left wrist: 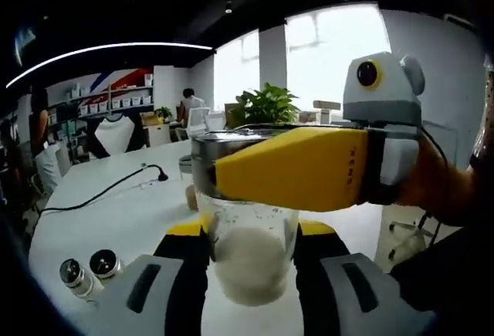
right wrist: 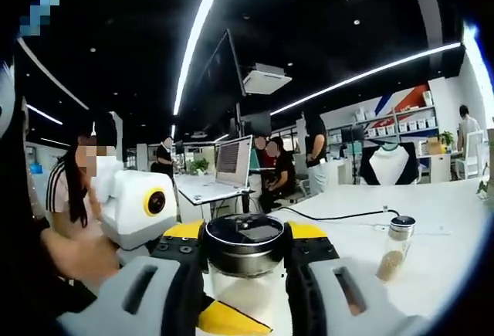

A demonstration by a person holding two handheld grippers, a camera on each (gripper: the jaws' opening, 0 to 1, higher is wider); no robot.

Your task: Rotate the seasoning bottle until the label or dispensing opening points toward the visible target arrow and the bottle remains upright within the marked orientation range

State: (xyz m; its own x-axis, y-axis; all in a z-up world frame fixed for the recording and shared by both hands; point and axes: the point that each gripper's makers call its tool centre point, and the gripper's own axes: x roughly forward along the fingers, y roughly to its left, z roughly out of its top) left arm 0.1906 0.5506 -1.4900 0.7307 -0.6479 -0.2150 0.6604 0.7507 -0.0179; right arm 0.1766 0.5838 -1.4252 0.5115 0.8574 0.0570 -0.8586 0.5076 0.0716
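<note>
1. I can read no label on the seasoning bottle (left wrist: 251,255); small dark lettering runs down the side of my right gripper's yellow casing in the left gripper view, too small to make out.
2. The bottle is clear glass or plastic, round, with white granules filling its lower part and a shiny metal cap (right wrist: 245,242) with a dark flat top. It stands upright on the bench (left wrist: 116,220).
3. My left gripper (left wrist: 253,259) has its black-and-grey jaws closed against the glass body, one on each side, with yellow trim behind them.
4. My right gripper (right wrist: 245,263) is clamped around the metal cap. In the left gripper view it comes in from the right as a smooth yellow wedge laid across the cap, a hand (left wrist: 432,185) behind it.
5. A second, smaller bottle (right wrist: 393,248) with a dark cap and tan contents stands on the bench, well apart to the right in the right gripper view.
6. Two small round metal-and-glass pieces (left wrist: 89,270) lie near my left gripper on the bench.
7. The bench is white and smooth; a black cable (left wrist: 100,193) snakes across it.
8. The room is an open workspace: dark ceiling with strip lights, bright windows, a leafy plant (left wrist: 266,106), shelves of white boxes, a computer screen (right wrist: 233,162), several people.
</note>
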